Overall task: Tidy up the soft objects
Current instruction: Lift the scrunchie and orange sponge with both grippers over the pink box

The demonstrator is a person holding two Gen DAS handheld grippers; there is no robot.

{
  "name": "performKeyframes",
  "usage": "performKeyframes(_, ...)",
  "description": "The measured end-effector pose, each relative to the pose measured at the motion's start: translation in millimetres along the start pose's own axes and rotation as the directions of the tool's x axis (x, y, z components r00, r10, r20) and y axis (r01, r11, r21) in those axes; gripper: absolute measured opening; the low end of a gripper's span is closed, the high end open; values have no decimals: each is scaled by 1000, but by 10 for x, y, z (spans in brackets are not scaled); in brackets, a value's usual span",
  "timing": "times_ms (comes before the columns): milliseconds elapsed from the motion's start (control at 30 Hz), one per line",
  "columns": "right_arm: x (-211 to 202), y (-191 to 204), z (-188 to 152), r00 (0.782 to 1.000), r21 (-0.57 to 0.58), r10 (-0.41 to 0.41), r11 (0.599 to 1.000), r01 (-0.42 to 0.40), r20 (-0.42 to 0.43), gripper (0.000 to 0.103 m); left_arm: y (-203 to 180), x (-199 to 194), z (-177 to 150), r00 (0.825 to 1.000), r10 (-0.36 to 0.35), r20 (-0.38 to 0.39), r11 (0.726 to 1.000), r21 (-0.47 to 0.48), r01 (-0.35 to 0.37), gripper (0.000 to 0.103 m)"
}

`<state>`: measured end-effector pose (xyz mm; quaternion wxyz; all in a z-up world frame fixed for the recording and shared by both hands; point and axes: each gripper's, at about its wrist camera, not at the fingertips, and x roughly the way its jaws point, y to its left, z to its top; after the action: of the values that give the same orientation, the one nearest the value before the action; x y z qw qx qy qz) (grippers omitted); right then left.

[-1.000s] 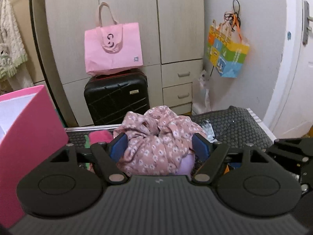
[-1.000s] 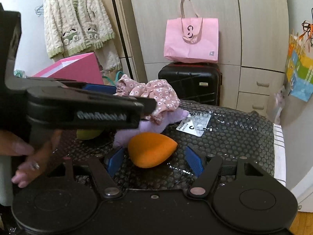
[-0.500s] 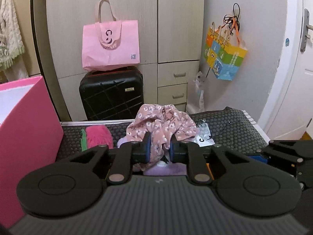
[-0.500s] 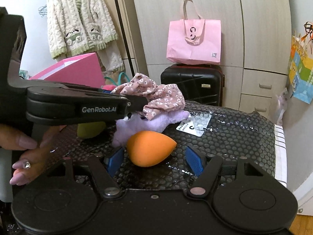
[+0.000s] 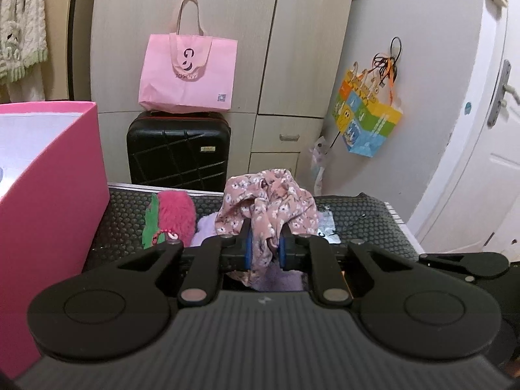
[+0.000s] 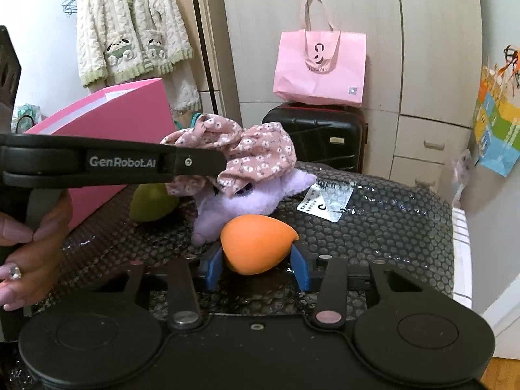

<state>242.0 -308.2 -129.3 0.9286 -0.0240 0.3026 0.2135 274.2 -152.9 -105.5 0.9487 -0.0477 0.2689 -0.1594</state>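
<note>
The left claw (image 5: 264, 248) is pinching a bunched pink floral fabric scrunchie (image 5: 269, 204) at the centre of its frame, blue pads narrow with cloth squeezed between them. Under it, a fluffy lilac plush toy (image 6: 247, 201) is lying on the black bubble-textured table (image 6: 390, 227). In the lower centre of the right view, the right claw (image 6: 256, 268) has just been closing around an orange teardrop-shaped sponge (image 6: 256, 243); its pads seem to be touching the sponge's sides. A pink box (image 5: 48, 178) is standing at the left.
</note>
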Motion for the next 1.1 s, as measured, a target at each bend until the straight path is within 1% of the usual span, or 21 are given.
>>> performKeyframes(67, -22, 20, -4, 1000, -1, -28, 1000, 28, -3, 49, 28, -69, 5, 1000, -21, 12, 1000, -21, 21, 14)
performKeyframes(133, -44, 49, -31, 997, -15, -77, 997, 77, -4, 49, 56, -124, -3, 999, -38, 17, 999, -38, 39, 16)
performKeyframes(333, -202, 79, -80, 993, 21, -114, 993, 114, 2, 49, 145, -223, -46, 997, -79, 3, 993, -84, 78, 17)
performKeyframes(500, -305, 123, -97, 993, 56, -121, 991, 122, -16, 49, 234, -271, -76, 994, -105, -24, 987, -127, 101, 17)
performKeyframes(567, -341, 150, -100, 991, 58, -132, 990, 132, -10, 49, 230, -275, -92, 995, -94, -28, 990, -109, 90, 15)
performKeyframes(767, -435, 230, -89, 991, 79, -130, 988, 130, -3, 49, 164, -478, -126, 997, -78, 27, 996, -35, 79, 13)
performKeyframes(933, -486, 286, -118, 994, 101, -108, 989, 110, -19, 49, 228, -663, -155, 995, -96, 19, 995, -38, 97, 13)
performKeyframes(1033, -520, 321, -147, 995, 109, -91, 990, 93, -28, 49, 295, -762, -170, 992, -127, 2, 990, -58, 127, 13)
performKeyframes(1100, -547, 357, -162, 995, 112, -89, 989, 92, -36, 49, 322, -854, -176, 991, -136, 6, 990, -47, 136, 13)
